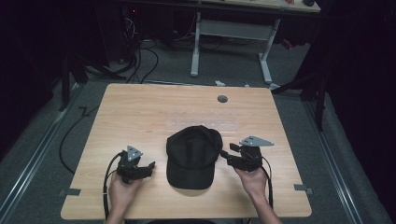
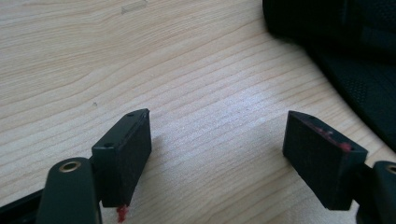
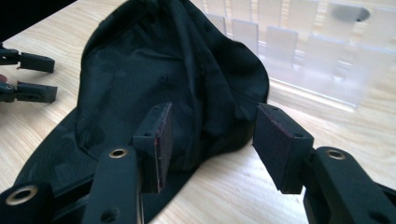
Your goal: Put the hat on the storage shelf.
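The black fabric baseball cap point(image 1: 192, 156) lies flat at lower centre of the wooden table point(image 1: 140, 112). Left gripper point(image 1: 150, 166) and right gripper point(image 1: 223, 153) flank it, both released, probably ready to take its sides.

Black cap point(image 1: 192, 154), crown up, near the table's front edge

Cap point(image 1: 193, 154) on table point(image 1: 140, 112), between tongs.

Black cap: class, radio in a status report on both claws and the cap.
Left claw open over bare table. Right claw open beside black cap, not gripping. Nothing in the way.
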The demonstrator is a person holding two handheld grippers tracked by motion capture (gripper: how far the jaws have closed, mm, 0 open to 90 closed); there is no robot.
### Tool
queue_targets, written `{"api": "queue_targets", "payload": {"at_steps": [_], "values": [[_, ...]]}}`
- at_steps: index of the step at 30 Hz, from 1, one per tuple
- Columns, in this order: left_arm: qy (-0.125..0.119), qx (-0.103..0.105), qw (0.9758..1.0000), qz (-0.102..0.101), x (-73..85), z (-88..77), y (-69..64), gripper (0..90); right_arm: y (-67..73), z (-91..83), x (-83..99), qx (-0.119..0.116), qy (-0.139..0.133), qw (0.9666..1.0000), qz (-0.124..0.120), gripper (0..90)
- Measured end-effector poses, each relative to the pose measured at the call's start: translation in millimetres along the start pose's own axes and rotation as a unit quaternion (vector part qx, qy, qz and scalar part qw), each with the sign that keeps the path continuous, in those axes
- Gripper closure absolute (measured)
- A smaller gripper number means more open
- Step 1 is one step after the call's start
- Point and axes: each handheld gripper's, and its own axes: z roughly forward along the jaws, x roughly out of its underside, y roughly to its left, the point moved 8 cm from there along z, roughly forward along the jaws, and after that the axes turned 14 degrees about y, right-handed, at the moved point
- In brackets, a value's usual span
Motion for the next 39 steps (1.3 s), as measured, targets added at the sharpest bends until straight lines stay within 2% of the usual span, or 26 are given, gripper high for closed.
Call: {"api": "queue_targets", "payload": {"at_steps": [5, 11, 19, 27, 34, 39], "values": [[0.0, 0.0, 1.0, 0.0, 0.0, 0.0, 0.0, 24.0, 2.9, 6.8, -9.9, -0.007, 0.002, 0.9999, -0.007, 48.8], [0.0, 0.0, 1.0, 0.0, 0.0, 0.0, 0.0, 24.0, 3.4, 15.4, -19.9, -0.016, 0.002, 0.9999, -0.003, 48.5], [0.0, 0.0, 1.0, 0.0, 0.0, 0.0, 0.0, 24.0, 3.9, 23.3, -31.7, -0.008, 0.005, 0.9999, -0.005, 44.4], [0.0, 0.0, 1.0, 0.0, 0.0, 0.0, 0.0, 24.0, 6.2, 39.2, -42.8, -0.007, 0.016, 0.9998, -0.008, 43.5], [0.0, 0.0, 1.0, 0.0, 0.0, 0.0, 0.0, 24.0, 1.4, 52.0, -41.6, -0.007, 0.028, 0.9996, 0.003, 44.5], [0.0, 0.0, 1.0, 0.0, 0.0, 0.0, 0.0, 24.0, -0.2, 57.7, -41.1, -0.016, 0.031, 0.9994, 0.007, 48.9]]}}
